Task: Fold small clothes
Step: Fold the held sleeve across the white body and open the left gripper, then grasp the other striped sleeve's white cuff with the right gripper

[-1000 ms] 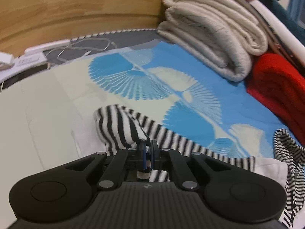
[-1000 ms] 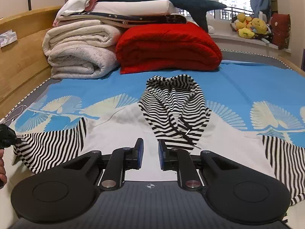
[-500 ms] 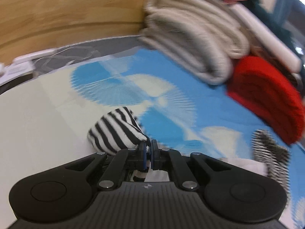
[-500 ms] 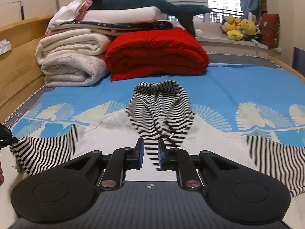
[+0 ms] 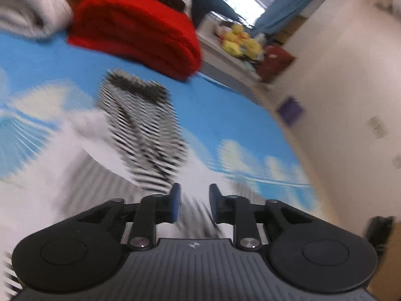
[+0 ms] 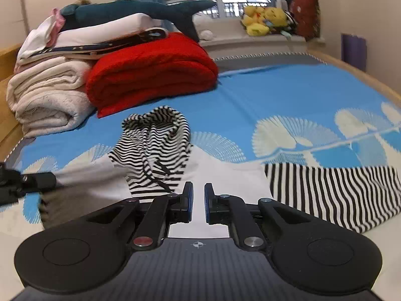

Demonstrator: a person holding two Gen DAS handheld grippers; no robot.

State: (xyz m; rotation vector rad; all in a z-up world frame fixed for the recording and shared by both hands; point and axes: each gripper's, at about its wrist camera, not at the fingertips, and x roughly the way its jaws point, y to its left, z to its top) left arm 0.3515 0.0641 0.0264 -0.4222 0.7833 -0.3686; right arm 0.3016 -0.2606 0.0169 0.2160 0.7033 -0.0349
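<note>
A small hoodie lies flat on the blue sheet [image 6: 275, 95]: white body [image 6: 225, 175], striped hood [image 6: 155, 145], striped right sleeve [image 6: 333, 195] spread out. In the left wrist view my left gripper [image 5: 193, 198] hangs over the body just below the blurred hood [image 5: 142, 135]. Its jaws are opening, and blurred striped cloth shows below the gap with neither pad pressing on it. The right wrist view shows the left gripper [image 6: 50, 180] at the far left, with blurred cloth trailing from it. My right gripper [image 6: 198, 200] hovers over the white body, its jaws closing on nothing.
Folded red blanket [image 6: 150, 70] and cream blankets [image 6: 47, 100] are stacked at the head of the bed, with a plush shark [image 6: 140, 10] on top. Yellow plush toys [image 6: 263, 17] sit on the window ledge. The wooden bed edge [image 6: 363, 75] runs along the right wall.
My left gripper swung right across the hoodie with the striped sleeve, rolled, and its jaws came apart off the cuff. My right gripper shifted a little, its gap narrowing slightly.
</note>
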